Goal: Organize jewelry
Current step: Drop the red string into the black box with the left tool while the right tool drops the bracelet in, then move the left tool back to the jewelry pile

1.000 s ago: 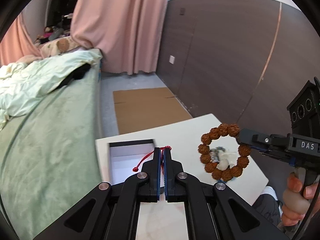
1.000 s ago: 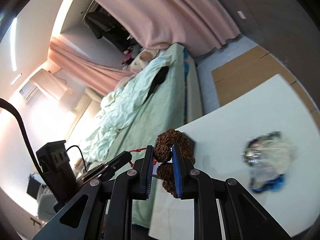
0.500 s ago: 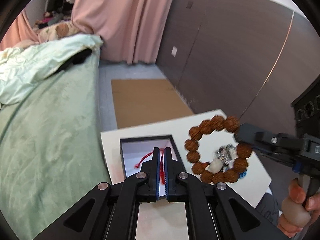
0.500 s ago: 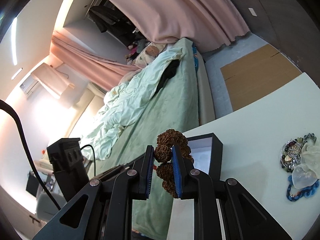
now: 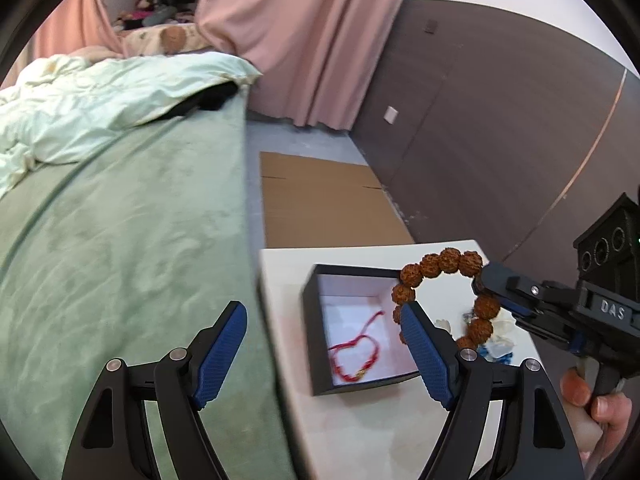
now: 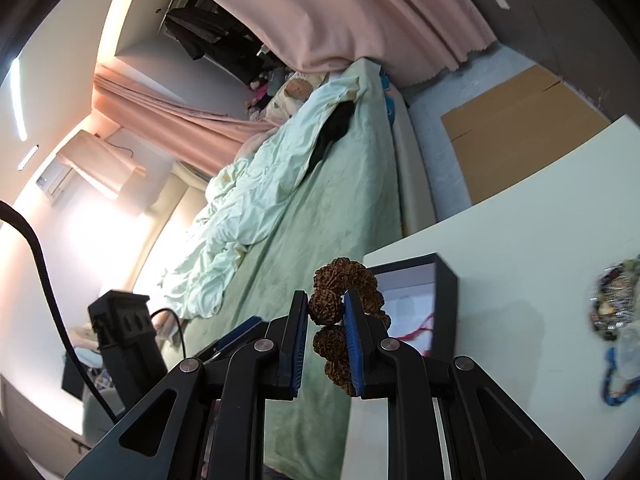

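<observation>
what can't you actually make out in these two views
- Jewelry pile, right wrist view: motion-blurred and cut by the right edge; pieces indistinct.
- Same pile, left wrist view: mostly hidden behind the bead bracelet and the right tongs.
- Red string bracelet, right wrist view: mostly hidden behind the beads and tong finger.
- Black box, left wrist view: right wall hidden by the opening left tongs.

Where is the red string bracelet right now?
In the left wrist view the red string bracelet lies on the white floor of the open black box on the table, between the left gripper's opening, empty jaws.
</observation>
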`<action>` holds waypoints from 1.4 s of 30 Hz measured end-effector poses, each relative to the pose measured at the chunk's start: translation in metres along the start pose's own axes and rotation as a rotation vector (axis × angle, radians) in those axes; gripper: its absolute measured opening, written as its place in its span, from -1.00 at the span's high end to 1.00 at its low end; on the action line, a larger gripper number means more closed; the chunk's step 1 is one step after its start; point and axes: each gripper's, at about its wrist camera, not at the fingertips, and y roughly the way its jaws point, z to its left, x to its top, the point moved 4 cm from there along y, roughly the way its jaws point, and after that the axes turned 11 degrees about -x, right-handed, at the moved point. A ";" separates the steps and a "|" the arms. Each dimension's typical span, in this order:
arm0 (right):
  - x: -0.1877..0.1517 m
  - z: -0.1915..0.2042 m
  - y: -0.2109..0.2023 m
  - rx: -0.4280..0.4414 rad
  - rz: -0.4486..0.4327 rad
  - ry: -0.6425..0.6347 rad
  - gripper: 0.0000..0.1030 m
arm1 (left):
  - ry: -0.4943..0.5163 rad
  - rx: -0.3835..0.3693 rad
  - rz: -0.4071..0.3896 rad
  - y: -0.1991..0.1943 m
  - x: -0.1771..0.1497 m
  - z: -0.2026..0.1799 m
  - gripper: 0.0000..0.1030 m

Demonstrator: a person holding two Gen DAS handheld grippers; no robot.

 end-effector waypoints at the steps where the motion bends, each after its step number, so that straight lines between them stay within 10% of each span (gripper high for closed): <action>1: 0.000 0.002 0.004 0.008 0.007 0.001 0.62 | -0.005 0.009 -0.002 -0.002 0.001 0.002 -0.55; 6: -0.005 -0.007 0.030 -0.087 0.066 0.015 0.51 | -0.060 0.062 -0.031 -0.018 -0.008 0.016 -0.63; 10: -0.009 -0.021 0.009 -0.171 0.025 0.050 -0.55 | -0.095 0.121 -0.051 -0.027 -0.012 0.021 -0.66; 12: -0.011 -0.024 -0.012 -0.193 -0.028 0.041 -0.73 | -0.113 0.111 -0.065 -0.031 -0.012 0.019 -0.66; 42: -0.017 -0.114 -0.196 -0.465 -0.247 0.038 -0.74 | 0.074 -0.014 -0.043 0.004 -0.035 -0.133 -0.66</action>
